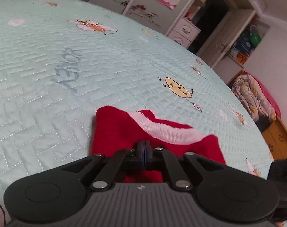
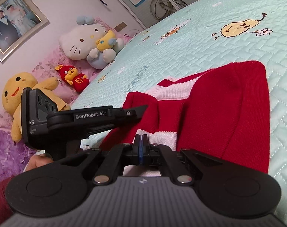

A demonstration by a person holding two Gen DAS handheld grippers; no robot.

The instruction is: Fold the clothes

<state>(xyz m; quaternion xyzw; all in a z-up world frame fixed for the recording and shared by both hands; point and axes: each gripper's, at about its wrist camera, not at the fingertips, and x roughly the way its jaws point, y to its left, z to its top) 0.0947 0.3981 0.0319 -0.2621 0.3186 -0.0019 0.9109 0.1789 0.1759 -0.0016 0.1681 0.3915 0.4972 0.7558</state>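
Plush toys (image 2: 86, 41) line the headboard wall at far left. On the quilted bed (image 1: 49, 71), the left gripper (image 1: 143, 143) and right gripper (image 2: 141, 139) pinch a red sweater (image 2: 219, 109), fingers pressed together on its fabric.

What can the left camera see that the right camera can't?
Only the left wrist view shows the white drawers and the shelves by the far wall. Only the right wrist view shows the plush toys, such as the white cat, the framed photo, and the left tongs from the side. Both show the red sweater on the pale green bedspread, with each tongs pinching it.
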